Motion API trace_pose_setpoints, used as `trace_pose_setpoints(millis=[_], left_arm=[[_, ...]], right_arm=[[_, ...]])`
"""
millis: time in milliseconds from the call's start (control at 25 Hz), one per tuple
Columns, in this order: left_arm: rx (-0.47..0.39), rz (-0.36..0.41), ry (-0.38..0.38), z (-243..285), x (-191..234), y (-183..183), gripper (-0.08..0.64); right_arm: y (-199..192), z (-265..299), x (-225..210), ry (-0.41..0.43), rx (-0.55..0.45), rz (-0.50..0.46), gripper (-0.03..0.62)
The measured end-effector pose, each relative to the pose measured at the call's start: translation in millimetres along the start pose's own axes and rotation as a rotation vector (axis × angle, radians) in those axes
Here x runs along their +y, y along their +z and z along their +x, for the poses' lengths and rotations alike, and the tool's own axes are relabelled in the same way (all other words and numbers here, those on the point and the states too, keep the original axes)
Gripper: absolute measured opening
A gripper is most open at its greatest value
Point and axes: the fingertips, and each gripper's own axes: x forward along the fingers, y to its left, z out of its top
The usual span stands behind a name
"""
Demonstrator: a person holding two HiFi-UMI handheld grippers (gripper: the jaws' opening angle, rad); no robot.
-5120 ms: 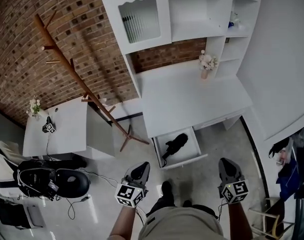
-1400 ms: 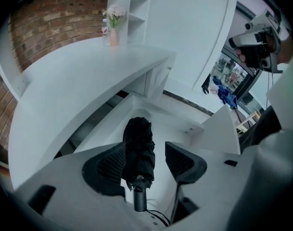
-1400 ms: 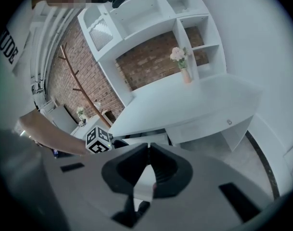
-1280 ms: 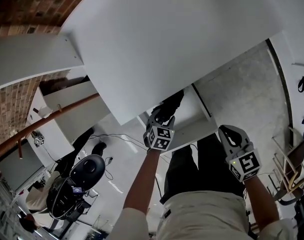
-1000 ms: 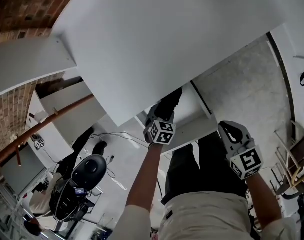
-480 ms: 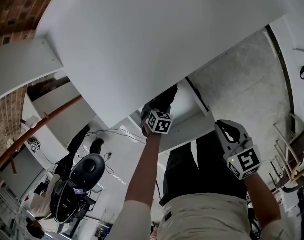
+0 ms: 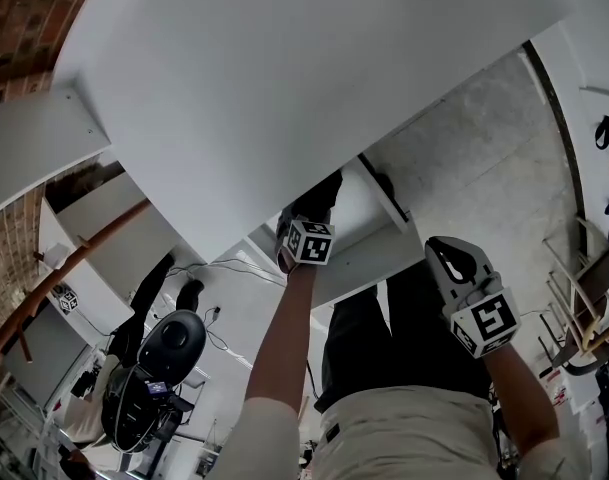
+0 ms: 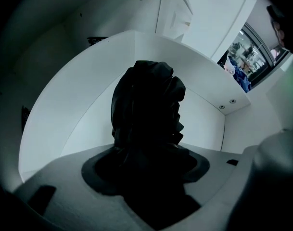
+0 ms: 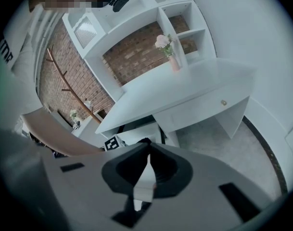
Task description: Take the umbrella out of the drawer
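The black folded umbrella (image 7: 325, 189) lies in the open white drawer (image 7: 370, 260) under the desk top. In the left gripper view the umbrella (image 8: 146, 105) stands dark between the jaws, with the drawer's white wall (image 8: 74, 119) around it. My left gripper (image 7: 298, 218) points steeply down into the drawer. Its jaws are closing with the umbrella between them, and I see no firm press on it. My right gripper (image 7: 442, 255) hangs in front of the drawer, right of it, shut on nothing; its tips (image 9: 147, 150) meet.
The white desk top (image 7: 284, 88) overhangs the drawer's back part. The person's dark trousers (image 7: 384, 338) are just in front of the drawer. A wooden coat rack (image 7: 74, 268) and a black bag (image 7: 169, 343) lie to the left, a chair (image 7: 584, 318) at the right.
Since five seconds ago the person has come up to the desk and bent over it. In the last second the left gripper sank deeper into the drawer over the umbrella.
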Motion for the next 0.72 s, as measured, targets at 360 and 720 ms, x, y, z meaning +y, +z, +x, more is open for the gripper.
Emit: trace_pose_setpoints(millis=[360, 720], left_arm=[[-0.001, -0.012, -0.093, -19, -19, -4, 0.261], [-0.08, -0.001, -0.122, -74, -35, -1, 0.261]], right_arm=[[18, 1, 7, 0.02, -0.014, -0.03, 0.035], [55, 2, 29, 0.067, -0.057, -0.087, 0.035]])
